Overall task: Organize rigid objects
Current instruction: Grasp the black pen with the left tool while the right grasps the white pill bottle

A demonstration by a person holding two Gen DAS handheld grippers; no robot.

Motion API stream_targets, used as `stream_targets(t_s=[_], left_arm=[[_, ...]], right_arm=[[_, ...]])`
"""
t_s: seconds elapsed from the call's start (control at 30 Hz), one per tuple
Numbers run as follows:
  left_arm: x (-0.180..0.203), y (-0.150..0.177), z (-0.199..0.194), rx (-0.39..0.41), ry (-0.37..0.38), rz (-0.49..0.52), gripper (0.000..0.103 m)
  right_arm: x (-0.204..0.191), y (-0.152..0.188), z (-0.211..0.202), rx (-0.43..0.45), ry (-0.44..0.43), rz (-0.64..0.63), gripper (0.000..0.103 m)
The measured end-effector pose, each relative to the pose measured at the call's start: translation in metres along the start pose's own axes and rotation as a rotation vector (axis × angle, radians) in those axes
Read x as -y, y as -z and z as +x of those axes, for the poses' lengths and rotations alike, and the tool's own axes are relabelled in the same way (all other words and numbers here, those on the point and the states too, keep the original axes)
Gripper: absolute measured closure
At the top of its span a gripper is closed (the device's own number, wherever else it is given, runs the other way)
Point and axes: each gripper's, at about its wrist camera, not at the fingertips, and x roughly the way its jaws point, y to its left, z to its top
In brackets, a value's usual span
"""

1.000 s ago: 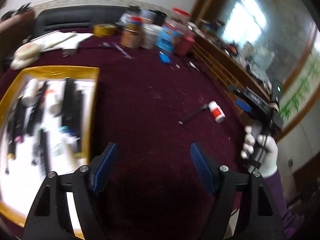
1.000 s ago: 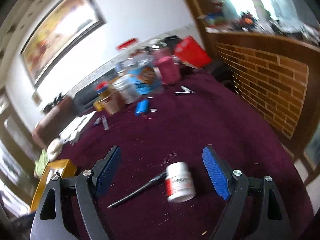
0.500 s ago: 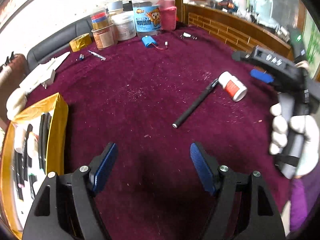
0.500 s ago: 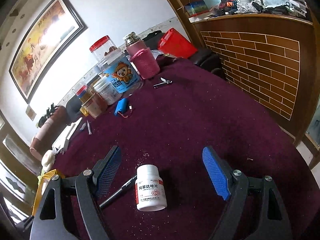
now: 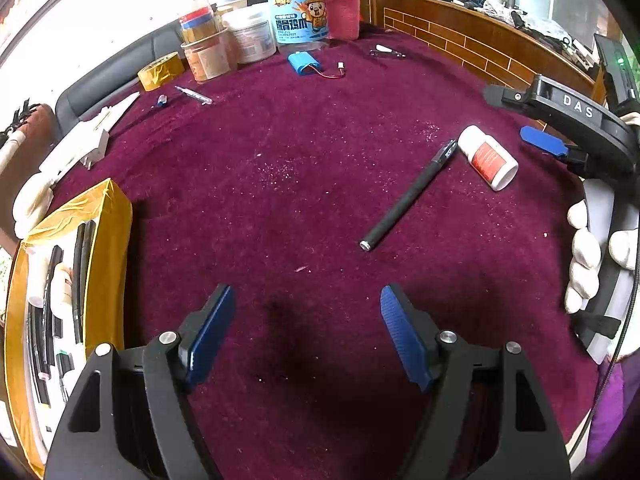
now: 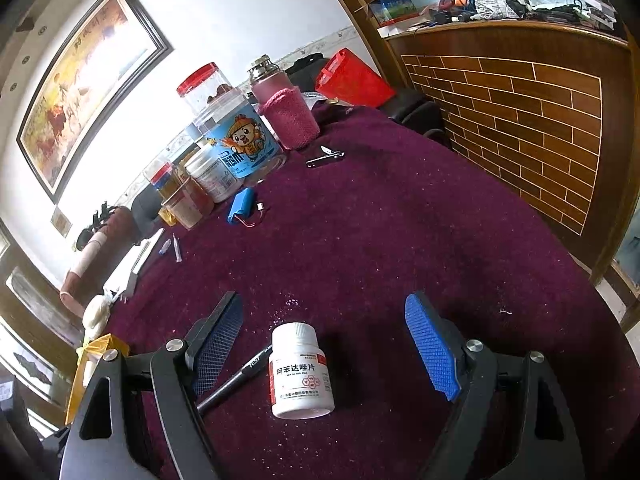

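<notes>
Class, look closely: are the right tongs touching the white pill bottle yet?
Apart. The right wrist view shows the white pill bottle lying on the cloth between the open right tongs, with bare maroon cloth visible between it and each blue pad.

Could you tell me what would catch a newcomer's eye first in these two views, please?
Probably the white pill bottle with its red label, lying on its side on the maroon tablecloth between the open right gripper fingers, a black pen beside it. Next, the yellow-taped tray of pens at the left, and the cartoon-labelled blue tub at the far edge.
</notes>
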Motion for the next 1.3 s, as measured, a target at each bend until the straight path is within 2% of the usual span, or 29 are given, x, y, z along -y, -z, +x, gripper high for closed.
stream_targets(t_s=[0.43,0.63,0.8,0.83,0.87,0.9,0.93,1.07,1.3], left_arm=[[0.001,-0.007,0.01,-0.02,0.054,-0.017,0.029],[0.019,-0.03,0.023,0.029,0.092,0.037,0.03],[0.047,-0.046,0.044,0.04,0.136,0.144,0.045],[0.051,-0.048,0.049,0.036,0.152,0.155,0.053],[0.053,-0.051,0.049,0.053,0.168,0.154,0.067],[0.054,-0.053,0.05,0.053,0.179,0.157,0.073],[0.052,-0.055,0.051,0.046,0.212,0.149,0.088],[0.053,-0.052,0.046,0.048,0.232,0.152,0.097],[0.031,-0.043,0.032,0.051,0.294,0.05,0.098]], right_arm=[[0.002,0.0,0.004,-0.026,-0.01,0.009,0.024],[0.004,0.0,0.004,-0.028,-0.01,0.02,0.024],[0.012,0.0,0.005,-0.036,-0.011,0.049,0.024],[0.012,0.0,0.006,-0.041,-0.012,0.052,0.024],[0.012,0.0,0.007,-0.042,-0.012,0.051,0.024],[0.011,0.001,0.008,-0.045,-0.009,0.047,0.024],[0.01,0.001,0.008,-0.048,-0.009,0.041,0.024],[0.007,0.002,0.01,-0.056,-0.011,0.025,0.024],[-0.001,0.004,0.014,-0.079,-0.05,-0.021,0.024]])
